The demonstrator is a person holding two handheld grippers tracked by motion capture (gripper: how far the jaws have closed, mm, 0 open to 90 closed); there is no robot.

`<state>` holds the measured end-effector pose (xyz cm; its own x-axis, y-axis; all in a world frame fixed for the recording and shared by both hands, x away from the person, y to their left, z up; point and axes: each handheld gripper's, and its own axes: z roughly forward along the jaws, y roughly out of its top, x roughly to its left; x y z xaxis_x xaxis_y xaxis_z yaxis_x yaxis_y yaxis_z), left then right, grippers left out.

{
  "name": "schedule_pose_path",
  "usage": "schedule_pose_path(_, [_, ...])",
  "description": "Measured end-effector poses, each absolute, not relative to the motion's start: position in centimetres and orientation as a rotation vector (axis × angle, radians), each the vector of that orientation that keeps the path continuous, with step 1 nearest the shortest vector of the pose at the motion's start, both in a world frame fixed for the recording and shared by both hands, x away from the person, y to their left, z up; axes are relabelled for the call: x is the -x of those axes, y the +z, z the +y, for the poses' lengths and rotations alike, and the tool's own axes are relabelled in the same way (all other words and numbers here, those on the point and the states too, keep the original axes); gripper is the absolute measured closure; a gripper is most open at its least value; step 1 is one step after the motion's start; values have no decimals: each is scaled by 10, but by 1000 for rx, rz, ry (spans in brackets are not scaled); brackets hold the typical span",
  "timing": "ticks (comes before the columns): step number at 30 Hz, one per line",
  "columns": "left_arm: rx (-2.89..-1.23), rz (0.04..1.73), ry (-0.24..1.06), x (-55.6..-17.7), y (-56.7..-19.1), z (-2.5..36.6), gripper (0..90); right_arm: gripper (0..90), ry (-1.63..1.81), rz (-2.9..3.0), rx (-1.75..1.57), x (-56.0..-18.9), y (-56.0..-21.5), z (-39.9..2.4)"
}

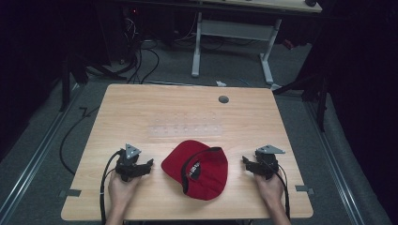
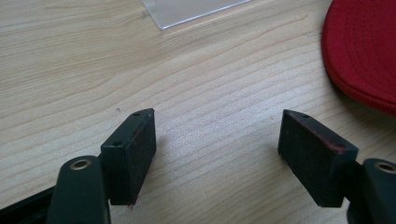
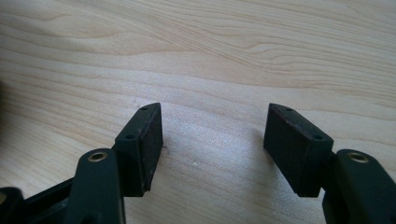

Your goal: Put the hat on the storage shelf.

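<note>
Red cap (image 1: 199, 168) lying on table (image 1: 141, 108), left hand-held gripper (image 2: 217, 140) and right hand-held gripper (image 3: 215, 140) flanking it, jaws apart, gripping nothing

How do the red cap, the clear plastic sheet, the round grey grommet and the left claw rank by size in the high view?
1. Red fabric baseball cap, narrowly
2. Clear rectangular plastic sheet, close to the cap in area
3. Black left claw
4. Round grey grommet, farthest away, so it looks smaller still

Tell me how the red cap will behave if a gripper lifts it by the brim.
The red cap looks like soft fabric, so its crown would probably sag. The stitched brim seems stiffer, likely a firmer hold. It is probably light, and unlikely to roll.
</note>
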<state>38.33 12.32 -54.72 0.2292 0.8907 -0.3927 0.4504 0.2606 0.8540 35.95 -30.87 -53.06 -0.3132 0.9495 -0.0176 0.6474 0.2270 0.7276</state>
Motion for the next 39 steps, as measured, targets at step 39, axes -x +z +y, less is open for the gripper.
schedule_pose_path(39, [-1364,1397,491,-383,-547,123,272,461,1088,2086,-1413,-336,-514,-305])
